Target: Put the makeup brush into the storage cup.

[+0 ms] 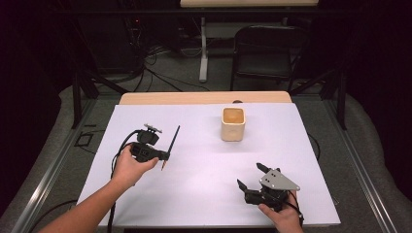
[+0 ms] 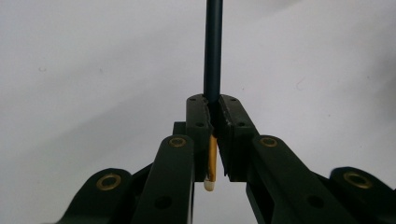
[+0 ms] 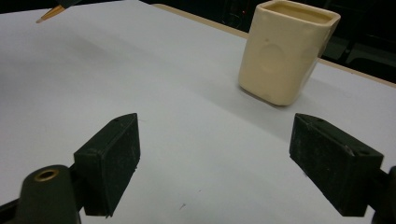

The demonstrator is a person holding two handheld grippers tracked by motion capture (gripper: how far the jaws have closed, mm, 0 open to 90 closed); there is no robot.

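The left claw [image 1: 164, 156] was clamped on a dark pencil [image 1: 171, 144], gripping it near its sharpened lower end, so that most of the shaft stood out above the jaws. In the left gripper view the pencil [image 2: 213, 51] ran straight up from between the closed pads, its pale tip [image 2: 209, 185] poking out below them. From the high view its long axis leaned up and away toward the far right, clear of the bench [image 1: 194, 194].

The cream cup [image 1: 233, 124] stood upright beyond and to the right of that claw, well apart from it, its mouth open upward. The likely next move was to carry the pencil across and stand it in the cup, so the shaft would need turning nearer to upright over the mouth.

The right claw [image 1: 251, 177] rested low near the front edge, jaws wide and empty, with the cup [image 3: 287, 51] ahead of it. It lay about as near to the cup as the left.

The bench was covered in plain white; behind it stood a dark room with a folding chair [image 1: 269, 48] and cables on the floor.
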